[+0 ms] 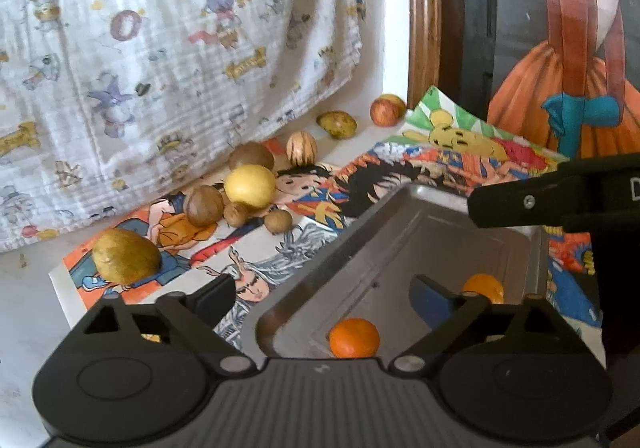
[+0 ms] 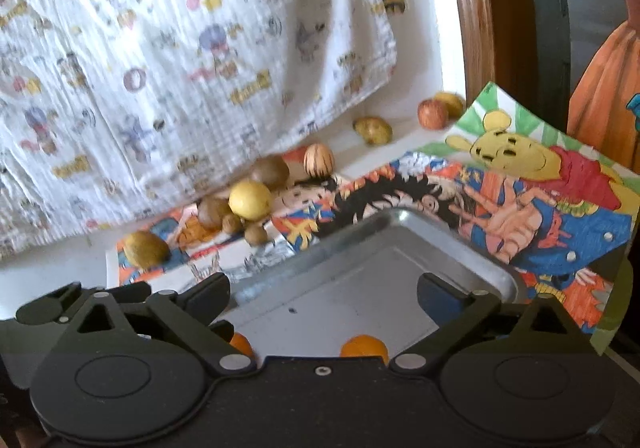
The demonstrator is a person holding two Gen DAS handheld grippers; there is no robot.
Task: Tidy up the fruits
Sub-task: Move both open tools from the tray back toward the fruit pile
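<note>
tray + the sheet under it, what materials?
Tray: looks like metal, brushed silver finish with dull reflections and a rolled rim. Sheet beneath: seemingly paper or thin card, matte, hand-coloured cartoon drawings, one corner curling up; can't tell which.

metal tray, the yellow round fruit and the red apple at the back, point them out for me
metal tray (image 1: 400, 244), left wrist view, bare floor of the tray
yellow round fruit (image 1: 249, 186), left wrist view, middle of its skin
red apple (image 2: 432, 113), right wrist view, middle of its front face
</note>
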